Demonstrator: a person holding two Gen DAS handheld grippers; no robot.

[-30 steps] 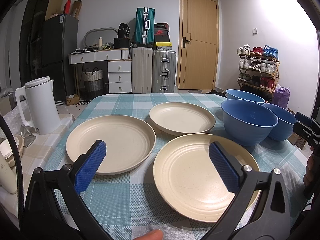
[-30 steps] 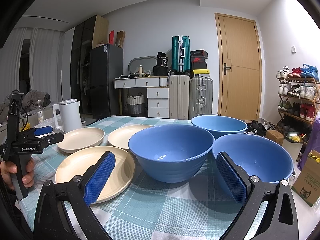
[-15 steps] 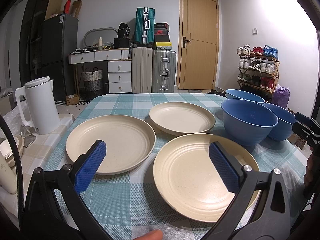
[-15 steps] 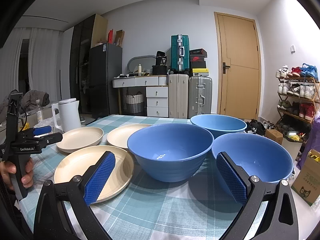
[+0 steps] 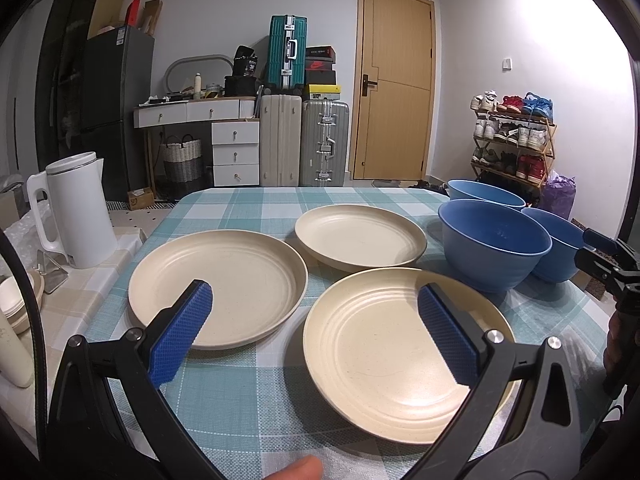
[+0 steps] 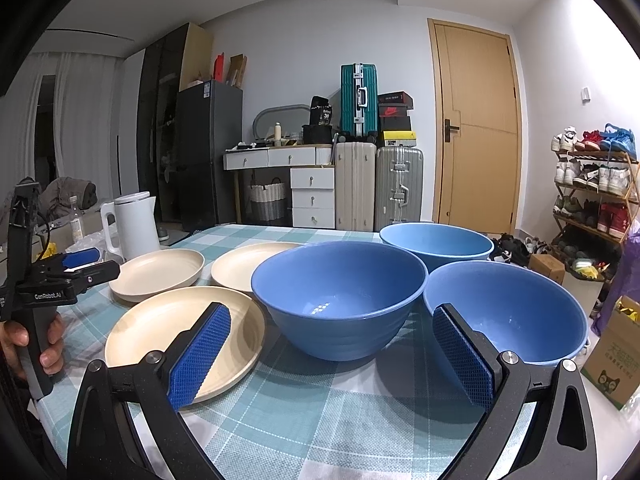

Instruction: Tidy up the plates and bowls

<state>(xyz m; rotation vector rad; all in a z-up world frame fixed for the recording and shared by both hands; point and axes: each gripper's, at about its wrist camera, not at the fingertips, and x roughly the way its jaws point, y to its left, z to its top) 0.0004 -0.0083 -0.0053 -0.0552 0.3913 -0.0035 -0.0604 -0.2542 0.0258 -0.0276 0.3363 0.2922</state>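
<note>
Three cream plates lie apart on the checked tablecloth: a near plate (image 5: pixel 384 356), a left plate (image 5: pixel 224 280) and a far plate (image 5: pixel 360 236). Three blue bowls stand to their right: a middle bowl (image 6: pixel 340 288), a near right bowl (image 6: pixel 516 312) and a far bowl (image 6: pixel 436 242). My left gripper (image 5: pixel 316 328) hovers open above the near and left plates, holding nothing. My right gripper (image 6: pixel 332 352) is open in front of the middle bowl, with empty jaws. In the right wrist view the left gripper (image 6: pixel 86 264) appears at the left, held by a hand (image 6: pixel 24 344).
A white kettle (image 5: pixel 76 212) stands on a side surface left of the table (image 5: pixel 256 396), next to small white dishes (image 5: pixel 16 300). A cardboard box (image 6: pixel 612 360) sits off the table's right edge. Suitcases, drawers, a door and a shoe rack line the back wall.
The right wrist view has dipped and edged slightly towards the bowls. The left gripper, plates and bowls have not moved.
</note>
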